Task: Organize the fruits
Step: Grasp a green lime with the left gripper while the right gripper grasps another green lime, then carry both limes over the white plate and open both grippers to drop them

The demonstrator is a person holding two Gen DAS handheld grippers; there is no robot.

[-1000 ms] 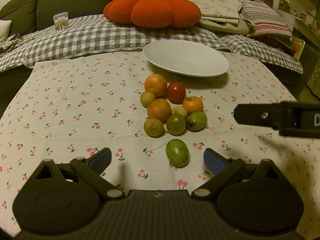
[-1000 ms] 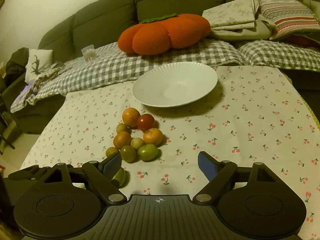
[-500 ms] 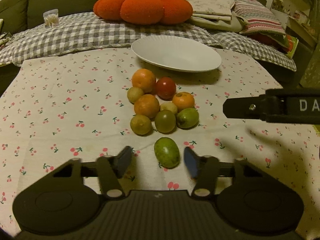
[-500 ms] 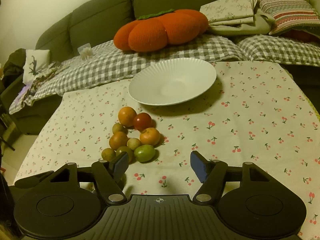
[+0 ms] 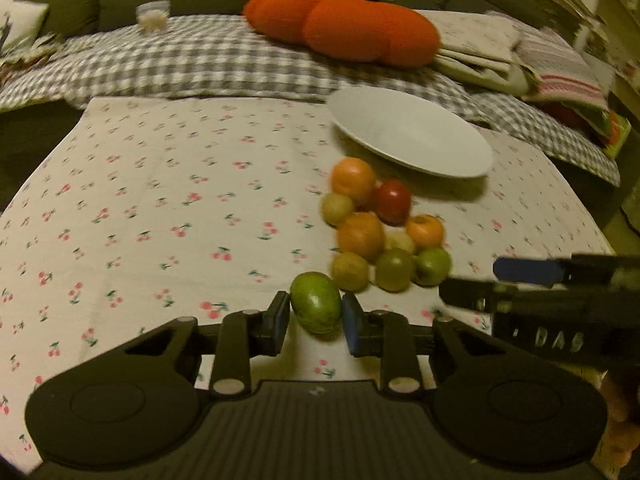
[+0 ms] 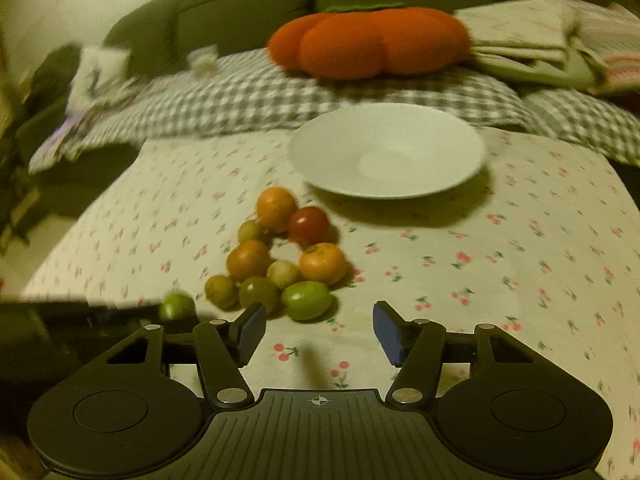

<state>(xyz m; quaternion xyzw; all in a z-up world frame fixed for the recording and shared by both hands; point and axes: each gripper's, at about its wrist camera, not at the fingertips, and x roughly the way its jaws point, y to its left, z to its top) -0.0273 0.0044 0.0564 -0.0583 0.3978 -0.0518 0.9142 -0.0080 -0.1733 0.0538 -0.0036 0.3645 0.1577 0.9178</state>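
My left gripper (image 5: 315, 316) is shut on a green oval fruit (image 5: 316, 302), which also shows in the right wrist view (image 6: 177, 306). A cluster of several orange, green and yellow fruits (image 5: 362, 236) and one red fruit (image 5: 393, 201) lies just beyond it on the cherry-print cloth. An empty white plate (image 5: 412, 136) stands behind the cluster. My right gripper (image 6: 319, 330) is open and empty, just in front of the near green fruit (image 6: 306, 300) of the cluster. It shows at the right of the left wrist view (image 5: 520, 280).
A sofa with a grey checked blanket (image 5: 192, 56), an orange pumpkin cushion (image 5: 344, 26) and folded cloths (image 5: 480, 52) runs behind the table. The cherry-print tablecloth (image 5: 140, 208) stretches bare to the left. The table's right edge (image 5: 592, 216) drops off into shadow.
My left gripper moved forward and closed on the green oval fruit, then shifted left with it. My right gripper came closer to the fruit cluster and stayed open.
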